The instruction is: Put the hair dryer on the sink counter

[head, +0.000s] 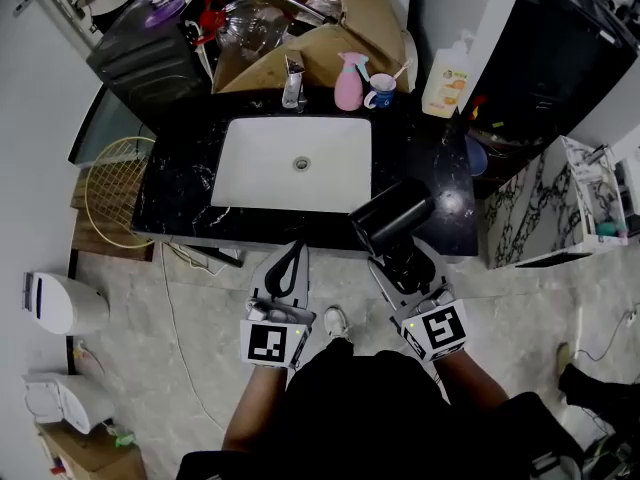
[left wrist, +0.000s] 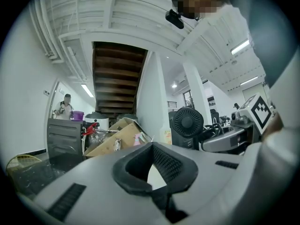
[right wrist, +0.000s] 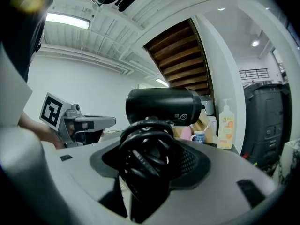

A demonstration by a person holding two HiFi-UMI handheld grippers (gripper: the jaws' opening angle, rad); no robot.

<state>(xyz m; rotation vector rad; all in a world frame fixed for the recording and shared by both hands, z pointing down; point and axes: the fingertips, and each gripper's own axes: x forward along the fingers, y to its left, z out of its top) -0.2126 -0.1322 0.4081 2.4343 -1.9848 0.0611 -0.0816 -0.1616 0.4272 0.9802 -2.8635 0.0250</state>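
The black hair dryer (head: pixel 392 216) hangs over the front right edge of the black sink counter (head: pixel 440 183), its barrel lying crosswise. My right gripper (head: pixel 398 251) is shut on its handle and the cord coiled round it. In the right gripper view the coiled cord (right wrist: pixel 147 156) fills the jaws of my right gripper (right wrist: pixel 150 161), with the hair dryer (right wrist: pixel 161 106) barrel above. My left gripper (head: pixel 288 266) is held just in front of the counter, below the white basin (head: pixel 290 163), shut and empty. The left gripper view shows my left gripper (left wrist: pixel 154 168) and the hair dryer (left wrist: pixel 187 123) from its rear grille.
A faucet (head: pixel 293 81), a pink spray bottle (head: pixel 348 83), a mug (head: pixel 380 91) and a soap bottle (head: pixel 446 78) line the counter's back edge. Behind them is a cardboard box (head: pixel 330 28). A wire basket (head: pixel 110 188) stands left, a white rack (head: pixel 590 203) right. A person (left wrist: pixel 63 108) stands far off.
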